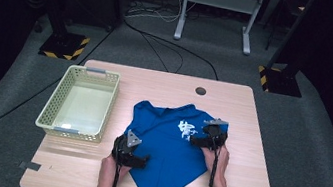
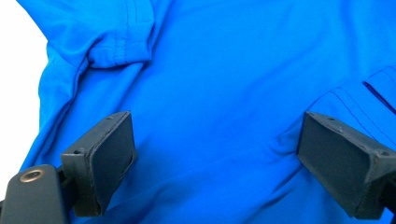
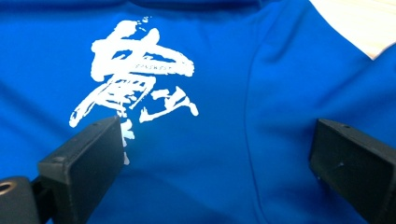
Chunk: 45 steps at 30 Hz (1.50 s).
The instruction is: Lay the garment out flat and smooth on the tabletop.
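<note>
Both grippers open over blue shirt, w/ nothing gripped.

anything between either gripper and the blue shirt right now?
Nothing visible. The left gripper and the right gripper both sit with jaws open directly over the blue shirt, bare fabric between the jaws in each gripper view. The basket stands apart, left of the shirt.
</note>
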Each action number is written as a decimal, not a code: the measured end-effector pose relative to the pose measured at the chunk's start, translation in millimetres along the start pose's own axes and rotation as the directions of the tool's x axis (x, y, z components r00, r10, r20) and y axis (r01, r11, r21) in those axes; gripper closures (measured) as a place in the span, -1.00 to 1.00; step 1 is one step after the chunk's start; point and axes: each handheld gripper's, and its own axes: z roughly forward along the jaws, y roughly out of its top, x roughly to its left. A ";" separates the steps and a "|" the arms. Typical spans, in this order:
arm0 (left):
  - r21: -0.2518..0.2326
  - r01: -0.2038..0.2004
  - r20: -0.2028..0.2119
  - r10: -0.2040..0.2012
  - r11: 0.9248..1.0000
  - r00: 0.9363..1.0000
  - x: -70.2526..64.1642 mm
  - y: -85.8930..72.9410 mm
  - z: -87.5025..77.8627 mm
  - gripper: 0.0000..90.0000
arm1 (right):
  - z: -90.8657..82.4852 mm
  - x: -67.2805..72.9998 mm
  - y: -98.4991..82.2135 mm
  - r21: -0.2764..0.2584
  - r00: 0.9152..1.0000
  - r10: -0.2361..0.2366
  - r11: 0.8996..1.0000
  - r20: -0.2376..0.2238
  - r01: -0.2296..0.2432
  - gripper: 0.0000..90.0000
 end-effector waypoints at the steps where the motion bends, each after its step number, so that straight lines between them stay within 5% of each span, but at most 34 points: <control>1: -0.002 0.000 0.000 0.000 1.000 1.000 -0.2 -0.1 0.1 -0.75 | -0.9 -1.2 -1.6 -0.004 1.000 -0.001 1.000 0.000 0.001 -0.94; 5: -0.004 -0.008 -0.007 0.008 1.000 1.000 -2.9 -0.7 -0.9 -0.75 | -4.8 -7.0 -10.5 -0.044 1.000 0.006 0.999 0.008 -0.006 -0.95; 16: -0.008 -0.015 -0.017 0.015 1.000 1.000 -14.4 -5.1 -5.8 -0.74 | -14.9 -20.9 -22.1 -0.048 1.000 0.021 0.999 0.019 -0.020 -0.95; 23: -0.007 -0.011 0.015 0.011 1.000 1.000 -11.0 -4.4 -5.3 -0.75 | -16.3 -21.3 -25.6 -0.065 1.000 0.024 0.998 0.018 -0.023 -0.95; 30: -0.083 0.042 0.017 -0.041 0.996 0.999 4.6 12.4 -11.3 -0.73 | -15.9 -21.7 -25.6 -0.069 1.000 0.021 0.997 0.016 -0.020 -0.96; 37: -0.020 -0.004 0.014 0.004 1.000 1.000 11.7 43.5 10.3 -0.67 | -15.9 -22.3 -25.7 -0.070 1.000 0.016 0.997 0.012 -0.015 -0.95; 42: 0.064 0.007 0.024 -0.009 0.998 1.000 9.1 36.4 26.0 -0.68 | -15.8 -23.6 -25.6 -0.069 1.000 0.011 0.998 0.008 -0.011 -0.95; 45: 0.049 0.004 0.004 -0.004 0.999 1.000 5.0 31.1 26.6 -0.69 | -15.8 -23.8 -25.5 -0.069 1.000 0.010 0.998 0.006 -0.010 -0.95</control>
